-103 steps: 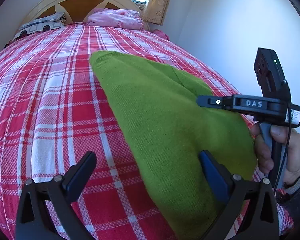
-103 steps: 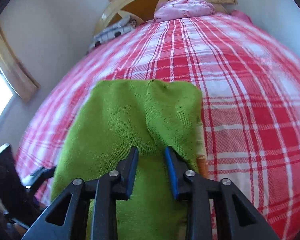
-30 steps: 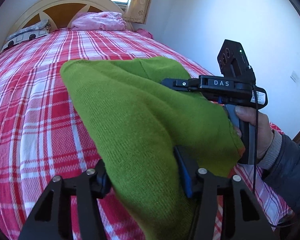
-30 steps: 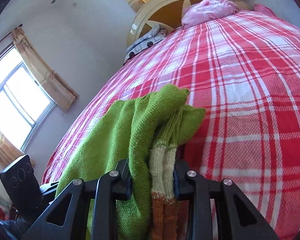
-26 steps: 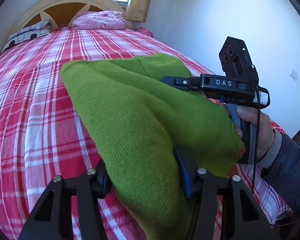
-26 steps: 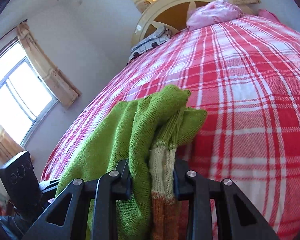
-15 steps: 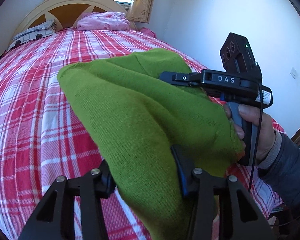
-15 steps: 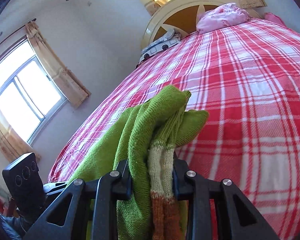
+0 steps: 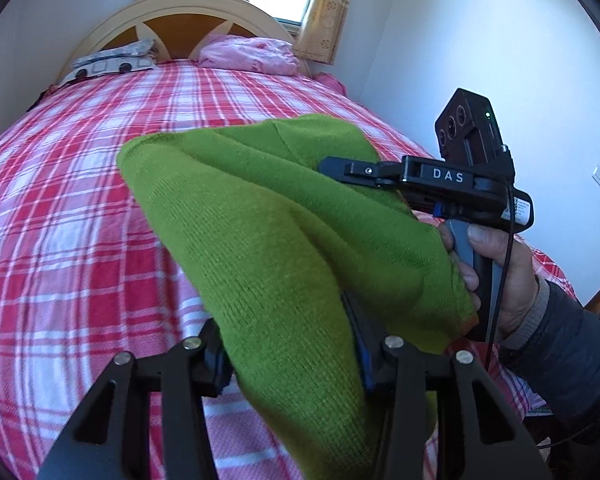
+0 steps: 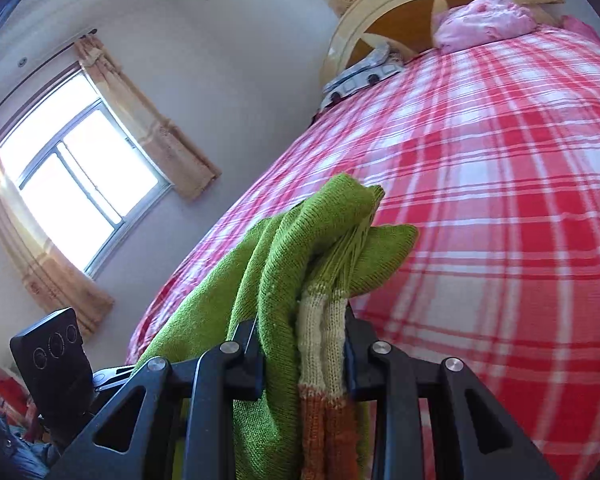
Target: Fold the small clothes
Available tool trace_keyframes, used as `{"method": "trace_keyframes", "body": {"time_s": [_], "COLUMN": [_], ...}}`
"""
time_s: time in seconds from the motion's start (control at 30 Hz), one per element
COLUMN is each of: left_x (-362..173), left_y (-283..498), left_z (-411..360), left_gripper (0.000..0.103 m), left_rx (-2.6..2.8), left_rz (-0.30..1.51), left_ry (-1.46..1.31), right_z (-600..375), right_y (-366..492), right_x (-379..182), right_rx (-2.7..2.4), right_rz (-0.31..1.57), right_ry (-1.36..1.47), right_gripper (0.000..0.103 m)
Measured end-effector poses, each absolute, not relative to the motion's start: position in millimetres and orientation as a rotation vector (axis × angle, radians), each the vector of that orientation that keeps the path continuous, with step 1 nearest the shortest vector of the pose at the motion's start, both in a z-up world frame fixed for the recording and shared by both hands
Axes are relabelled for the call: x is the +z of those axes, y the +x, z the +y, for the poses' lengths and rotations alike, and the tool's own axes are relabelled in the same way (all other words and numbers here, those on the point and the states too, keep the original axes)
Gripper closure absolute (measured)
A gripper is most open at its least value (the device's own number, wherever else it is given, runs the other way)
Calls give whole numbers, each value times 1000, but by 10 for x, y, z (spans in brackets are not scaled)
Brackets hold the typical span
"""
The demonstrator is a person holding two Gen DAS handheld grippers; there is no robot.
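Observation:
A small green knitted sweater (image 9: 268,232) with a cream and orange striped hem (image 10: 324,360) hangs in the air over a red and white plaid bed (image 9: 60,208). My left gripper (image 9: 288,352) is shut on the near edge of the sweater. My right gripper (image 10: 302,344) is shut on bunched green fabric and the striped hem. In the left wrist view the right gripper (image 9: 428,180) is held by a hand at the sweater's right side. The far end of the sweater rests on the bed or just above it.
A pink pillow (image 9: 248,54) and a patterned cushion (image 9: 112,62) lie by the cream headboard (image 9: 180,8). A white wall runs along the bed's right side (image 9: 480,40). A curtained window (image 10: 80,188) is on the left wall.
Both grippers have closed on the sweater and lifted its near edge off the bed. Over the last second they have risen further, and the sweater bunches toward the headboard.

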State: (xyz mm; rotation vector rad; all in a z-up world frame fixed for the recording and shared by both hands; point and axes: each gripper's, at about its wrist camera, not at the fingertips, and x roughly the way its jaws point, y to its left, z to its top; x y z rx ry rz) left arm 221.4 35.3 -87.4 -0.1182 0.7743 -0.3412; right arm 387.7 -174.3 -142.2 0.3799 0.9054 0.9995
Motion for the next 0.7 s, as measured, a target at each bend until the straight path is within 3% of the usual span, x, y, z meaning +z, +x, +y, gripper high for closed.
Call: {"method": "trace_keyframes", "body": {"time_s": [0.7], "left_x": [-786], "left_y": [1716], "left_z": [1325], "left_gripper": [54], "left_rx": [-112], "left_rz": [736], "left_ry": [-112], "right_z": [-126], "right_y": [3510], "right_x": [-1271], "right_rx": [1226], "right_rz": [953], "right_ry": [356], "right_gripper": [74]}}
